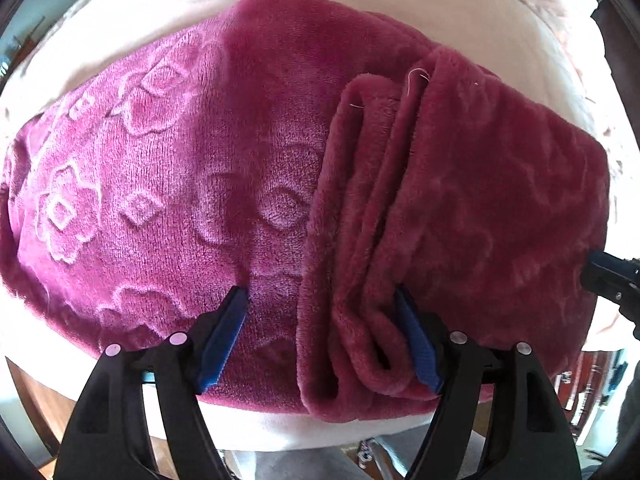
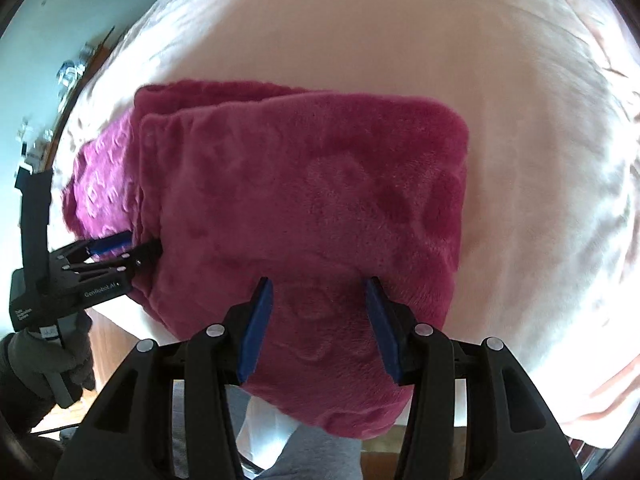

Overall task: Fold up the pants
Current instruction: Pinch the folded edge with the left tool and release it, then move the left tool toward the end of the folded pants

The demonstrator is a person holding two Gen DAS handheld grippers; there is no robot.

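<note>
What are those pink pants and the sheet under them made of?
The pants look like plush fleece or velour: a fuzzy, matte magenta pile with embossed flower shapes. The sheet beneath seems to be a thin, smooth, pale woven fabric, probably cotton, judging by its fine wrinkles; the fibre itself cannot be told.

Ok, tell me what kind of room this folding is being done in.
Probably a bedroom at home. The plush magenta pants lie on what looks like a bed with a pale pink sheet, above a wooden floor, beside a light blue wall.
</note>
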